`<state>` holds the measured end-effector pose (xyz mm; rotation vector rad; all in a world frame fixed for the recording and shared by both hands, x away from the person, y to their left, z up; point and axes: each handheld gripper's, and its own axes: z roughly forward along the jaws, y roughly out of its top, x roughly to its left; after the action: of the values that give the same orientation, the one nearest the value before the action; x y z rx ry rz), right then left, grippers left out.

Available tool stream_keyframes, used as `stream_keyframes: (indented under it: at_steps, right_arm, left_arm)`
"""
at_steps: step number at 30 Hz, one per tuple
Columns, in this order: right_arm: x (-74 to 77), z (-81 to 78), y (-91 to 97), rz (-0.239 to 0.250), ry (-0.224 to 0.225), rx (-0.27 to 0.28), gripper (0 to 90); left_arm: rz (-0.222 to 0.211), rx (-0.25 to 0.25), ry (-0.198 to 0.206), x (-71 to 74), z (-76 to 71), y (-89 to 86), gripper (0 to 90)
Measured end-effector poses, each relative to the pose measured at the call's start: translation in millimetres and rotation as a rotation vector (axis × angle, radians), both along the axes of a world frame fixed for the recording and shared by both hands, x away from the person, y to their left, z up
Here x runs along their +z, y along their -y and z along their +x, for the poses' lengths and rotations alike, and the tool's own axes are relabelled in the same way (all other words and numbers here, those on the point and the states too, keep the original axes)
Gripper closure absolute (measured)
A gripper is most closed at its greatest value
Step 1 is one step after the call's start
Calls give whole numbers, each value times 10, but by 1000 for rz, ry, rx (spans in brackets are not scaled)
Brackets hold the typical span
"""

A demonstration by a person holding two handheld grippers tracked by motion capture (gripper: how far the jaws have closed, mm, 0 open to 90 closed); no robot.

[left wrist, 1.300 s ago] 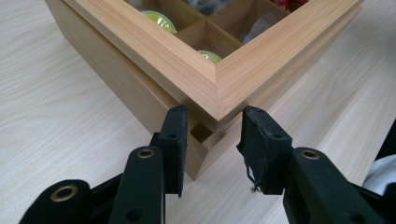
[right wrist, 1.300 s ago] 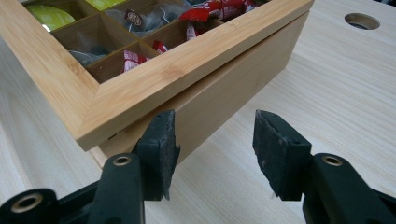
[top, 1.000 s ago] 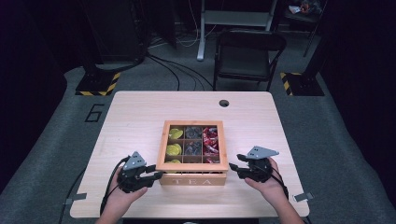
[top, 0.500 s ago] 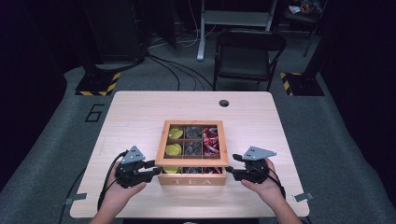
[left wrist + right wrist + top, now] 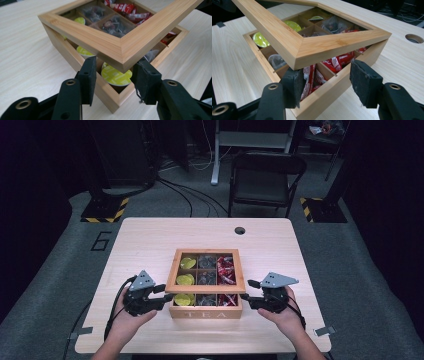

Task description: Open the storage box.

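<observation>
Lid-opening in hand, at the table's [image 5: 150, 235] near edge. Left gripper [image 5: 162, 300] released, jaws just widened, lid [image 5: 140, 37] corner between them unpinched. Right gripper [image 5: 247, 299] unclenched, just narrowed, straddling the tea box's [image 5: 205, 312] other front corner. Next, probably: push up from beneath, tipping the lid toward the far edge.

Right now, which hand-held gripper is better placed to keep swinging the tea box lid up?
Probably the right hand-held gripper: one finger sits under the raised lid at its front corner. On the left hand-held gripper, the jaws have just been opening and straddle the lid's other corner, not pressing it.
</observation>
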<state>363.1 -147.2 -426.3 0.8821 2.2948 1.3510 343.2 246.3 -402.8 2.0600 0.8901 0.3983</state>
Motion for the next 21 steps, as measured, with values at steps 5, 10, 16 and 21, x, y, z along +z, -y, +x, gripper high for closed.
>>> stream_keyframes:
  at_steps: [5, 10, 16, 21]
  right_arm:
    - [80, 27, 3, 7, 3, 2, 446]
    - [171, 77, 11, 18, 0, 10, 445]
    - [269, 131, 8, 4, -2, 21, 436]
    - [329, 185, 13, 5, 0, 33, 431]
  left_arm:
    - [4, -7, 38, 60, 37, 9, 501]
    - [1, -10, 62, 134, 70, 5, 496]
    - [1, -11, 68, 212, 113, 1, 500]
    - [7, -20, 74, 284, 155, 0, 502]
